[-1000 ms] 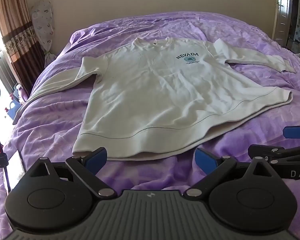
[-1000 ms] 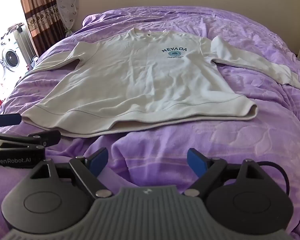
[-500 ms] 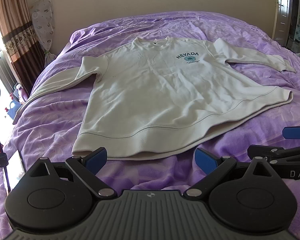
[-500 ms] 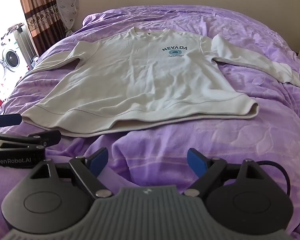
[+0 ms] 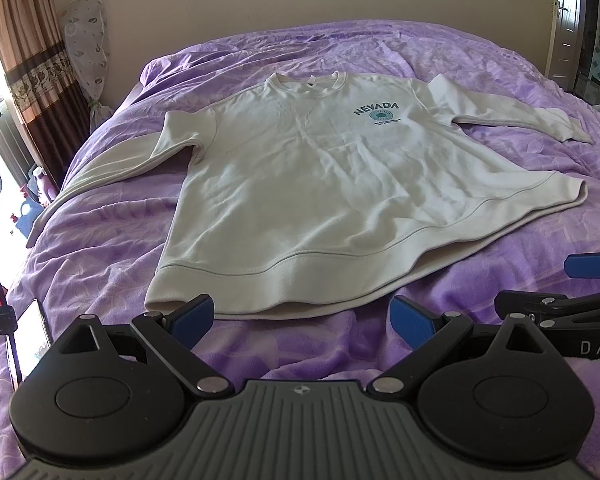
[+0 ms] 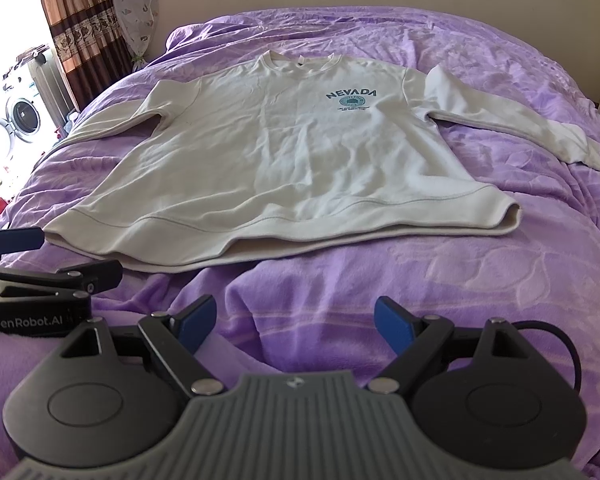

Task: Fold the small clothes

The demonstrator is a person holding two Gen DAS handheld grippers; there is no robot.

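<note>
A cream long-sleeved sweatshirt (image 5: 320, 184) with a teal NEVADA print lies flat, face up, on the purple bedspread (image 5: 100, 264), collar far, hem near, both sleeves spread out. It also shows in the right wrist view (image 6: 284, 160). My left gripper (image 5: 302, 318) is open and empty, just in front of the hem's left part. My right gripper (image 6: 294, 322) is open and empty, a short way in front of the hem. Each gripper shows at the edge of the other's view.
A phone (image 5: 30, 344) lies at the bed's left edge beside a black cable. A curtain (image 5: 28, 60), a washing machine (image 6: 20, 116) and a door (image 5: 564, 20) stand around the bed. A wall runs behind the bed.
Both views have crept very slightly; the sweatshirt lies as before and both grippers stay open.
</note>
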